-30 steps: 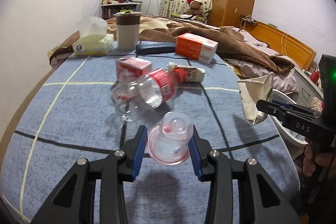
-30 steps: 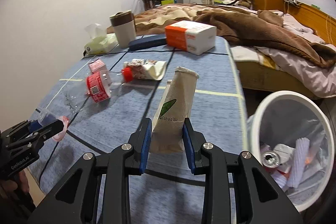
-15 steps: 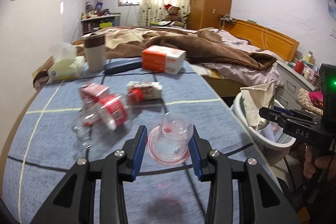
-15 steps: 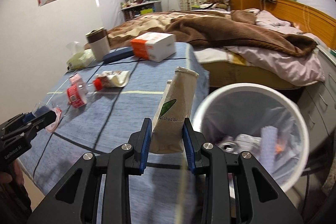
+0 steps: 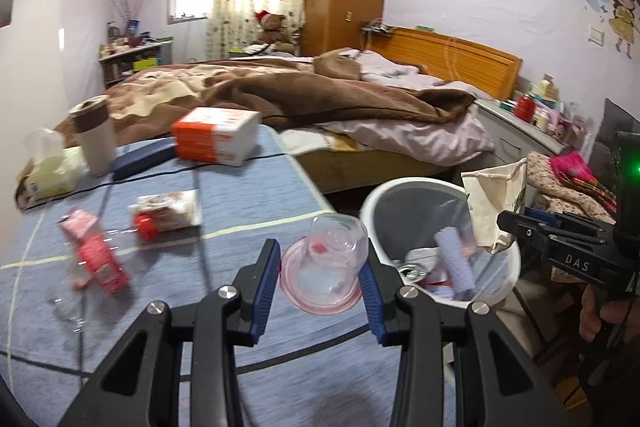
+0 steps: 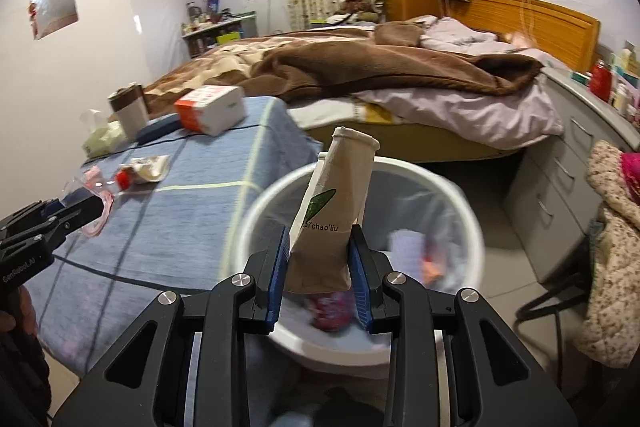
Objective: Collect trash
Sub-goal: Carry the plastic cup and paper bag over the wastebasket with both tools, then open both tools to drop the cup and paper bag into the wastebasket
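My left gripper [image 5: 320, 275] is shut on a clear plastic cup with a pink rim [image 5: 330, 259], held above the table's right edge beside the white trash bin [image 5: 404, 187]. My right gripper [image 6: 320, 259] is shut on a flattened brown paper bag [image 6: 340, 195] with a green leaf print, held over the bin's [image 6: 276, 187] mouth. The bin holds a can, paper and wrappers. On the blue tablecloth [image 5: 248, 195] lie a crushed clear bottle with a red label [image 5: 100, 263], a small pink carton [image 5: 78, 223] and a red-capped snack pouch [image 5: 168, 213].
At the table's back stand a brown-and-white tumbler [image 5: 94, 137], a tissue pack [image 5: 48, 167], a dark blue case [image 5: 142, 159] and an orange-and-white box [image 5: 218, 135]. A bed with a brown blanket [image 5: 320, 95] lies behind. Grey drawers [image 6: 560, 179] stand right of the bin.
Both grippers have swung right, off the middle of the table toward the bin. The paper bag now hangs over the bin's mouth and the cup sits near its rim. Both grips are unchanged.
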Tool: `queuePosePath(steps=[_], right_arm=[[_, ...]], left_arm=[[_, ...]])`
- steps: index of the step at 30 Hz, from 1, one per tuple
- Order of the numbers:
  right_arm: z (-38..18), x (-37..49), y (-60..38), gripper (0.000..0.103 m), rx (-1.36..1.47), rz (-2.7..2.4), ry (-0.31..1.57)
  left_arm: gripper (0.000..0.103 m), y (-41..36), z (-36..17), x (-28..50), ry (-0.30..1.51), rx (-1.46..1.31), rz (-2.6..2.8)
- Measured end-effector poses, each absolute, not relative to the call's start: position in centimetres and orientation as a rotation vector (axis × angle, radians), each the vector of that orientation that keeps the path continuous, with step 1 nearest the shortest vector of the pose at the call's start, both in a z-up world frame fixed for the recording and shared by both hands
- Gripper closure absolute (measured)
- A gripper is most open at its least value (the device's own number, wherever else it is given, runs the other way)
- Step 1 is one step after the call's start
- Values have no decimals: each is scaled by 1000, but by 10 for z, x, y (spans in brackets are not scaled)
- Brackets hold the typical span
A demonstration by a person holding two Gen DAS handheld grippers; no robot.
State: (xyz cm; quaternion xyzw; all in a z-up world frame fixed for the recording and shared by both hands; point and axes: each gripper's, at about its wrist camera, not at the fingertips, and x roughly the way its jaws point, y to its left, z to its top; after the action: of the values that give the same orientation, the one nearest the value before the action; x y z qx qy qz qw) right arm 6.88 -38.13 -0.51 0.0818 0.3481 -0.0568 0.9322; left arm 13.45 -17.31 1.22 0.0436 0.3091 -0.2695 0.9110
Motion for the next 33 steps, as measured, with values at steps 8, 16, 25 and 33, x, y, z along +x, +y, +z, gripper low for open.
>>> queuePosePath(steps=[8,16,25,33], right_arm=[[-16,62,-417,73,175,-179,749],[-26,66,-440,73,183,-174,787],[-43,88,-453,73,123,-143,872],[-48,94,-462,71,122,-128,899]], left_arm=[[62,-225,9,131,641,112,-651],[62,-269,-2,132,658,174,-687],[62,-306,-27,150,735,202,-705],[31,-318,-30,151,734,215,-733]])
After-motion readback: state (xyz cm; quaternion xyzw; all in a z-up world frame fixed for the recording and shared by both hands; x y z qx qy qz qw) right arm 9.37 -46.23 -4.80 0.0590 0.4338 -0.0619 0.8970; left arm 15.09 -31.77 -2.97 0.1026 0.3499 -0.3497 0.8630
